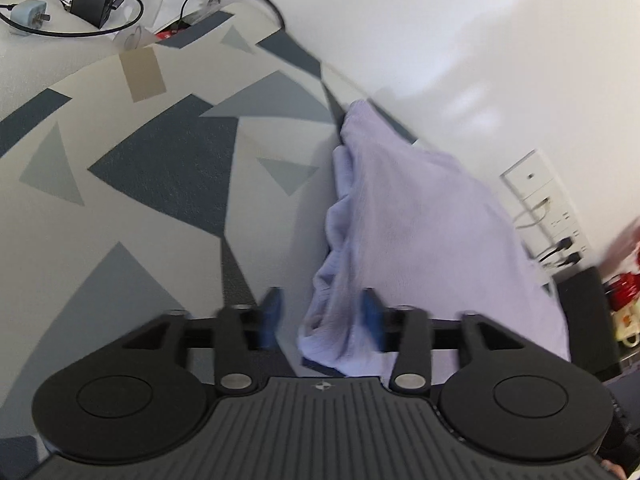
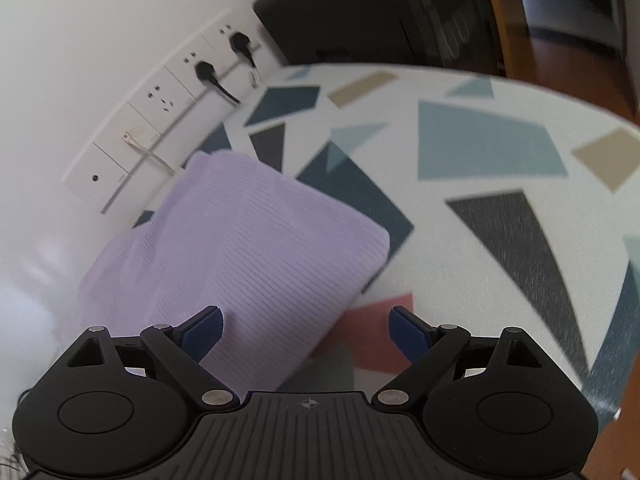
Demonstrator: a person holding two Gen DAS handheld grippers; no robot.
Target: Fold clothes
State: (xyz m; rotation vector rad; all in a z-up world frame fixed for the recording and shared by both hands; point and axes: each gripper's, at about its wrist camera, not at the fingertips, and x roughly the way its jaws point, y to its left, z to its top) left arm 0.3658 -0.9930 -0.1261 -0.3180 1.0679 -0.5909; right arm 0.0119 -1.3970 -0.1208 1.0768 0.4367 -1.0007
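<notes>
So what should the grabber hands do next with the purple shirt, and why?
Probably close the left gripper on the bunched edge of the purple garment. Its jaws stand open with that rumpled edge between them, not yet pinched. The right gripper is open too, over the smoother folded part. The garment lies on the patterned tablecloth against the wall, so gripping comes before any fold.
</notes>
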